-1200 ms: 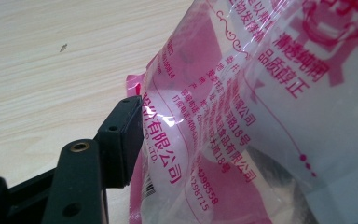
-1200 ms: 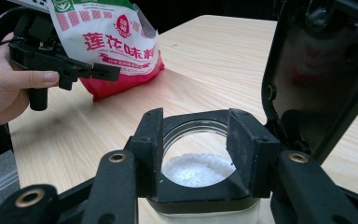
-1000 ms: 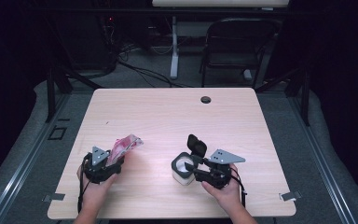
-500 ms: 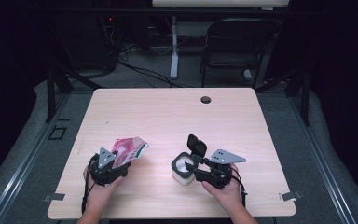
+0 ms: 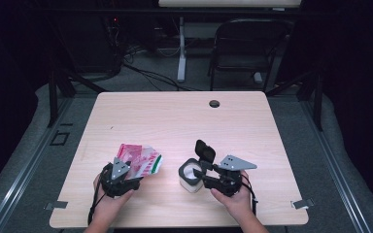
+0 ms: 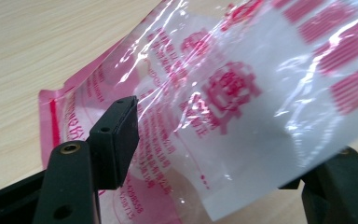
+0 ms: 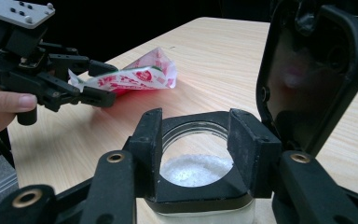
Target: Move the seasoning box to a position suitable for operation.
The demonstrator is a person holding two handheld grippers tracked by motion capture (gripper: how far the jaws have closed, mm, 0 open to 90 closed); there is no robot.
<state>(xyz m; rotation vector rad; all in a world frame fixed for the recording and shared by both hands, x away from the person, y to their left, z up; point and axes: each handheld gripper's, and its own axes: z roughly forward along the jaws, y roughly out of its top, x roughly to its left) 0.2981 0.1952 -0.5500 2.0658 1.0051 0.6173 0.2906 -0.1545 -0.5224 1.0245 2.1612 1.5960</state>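
Left gripper (image 5: pixel 137 181) clamps the crinkled pink-and-white plastic sachet (image 5: pixel 141 160), now lower and tilted toward three o'clock, evidently preparing to pour. Right gripper (image 5: pixel 200 173) closes on the clear square jar (image 5: pixel 189 175) of white granules, black hinged lid (image 5: pixel 204 150) open.

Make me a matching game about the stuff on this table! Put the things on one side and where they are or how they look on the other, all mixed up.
Things:
1. red and white printed plastic pouch
2. clear square jar with white grains inside
3. black flip lid of the jar
4. small dark round hole in the wooden table

Descriptions:
A. near the table's far edge, away from both hands
B. gripped at its rim by the right gripper
C. swung open, standing up
D. pinched in the left gripper, lifted off the table

Pairs: 1-D, 2-B, 3-C, 4-A
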